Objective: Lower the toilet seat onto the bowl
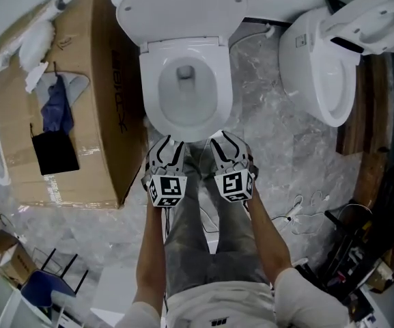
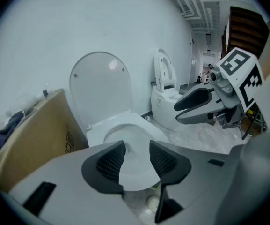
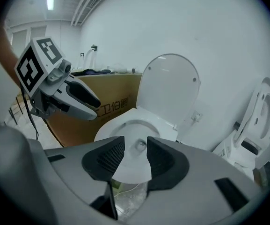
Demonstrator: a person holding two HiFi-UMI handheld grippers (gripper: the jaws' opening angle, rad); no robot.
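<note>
Item count: I see two toilets, one cardboard box and two grippers.

1. The toilet (image 1: 183, 46) for this job stands straight ahead of both grippers. Its lid (image 1: 179, 5) stands upright against the wall. The seat (image 1: 150, 87) appears to lie flat on the bowl, but I cannot separate the seat ring from the rim with certainty.
2. The second toilet (image 1: 323, 67) stands to the right with its seat raised.
3. The cardboard box (image 1: 108, 115) stands just beside the first toilet, on its left. I cannot read the print on its side.
4. Left gripper (image 1: 166, 143): the jaws are partly apart, with nothing between them.
5. Right gripper (image 1: 222, 139): the gap is narrower, and nothing is held.
6. Each gripper carries one marker cube (image 1: 167, 190).
</note>
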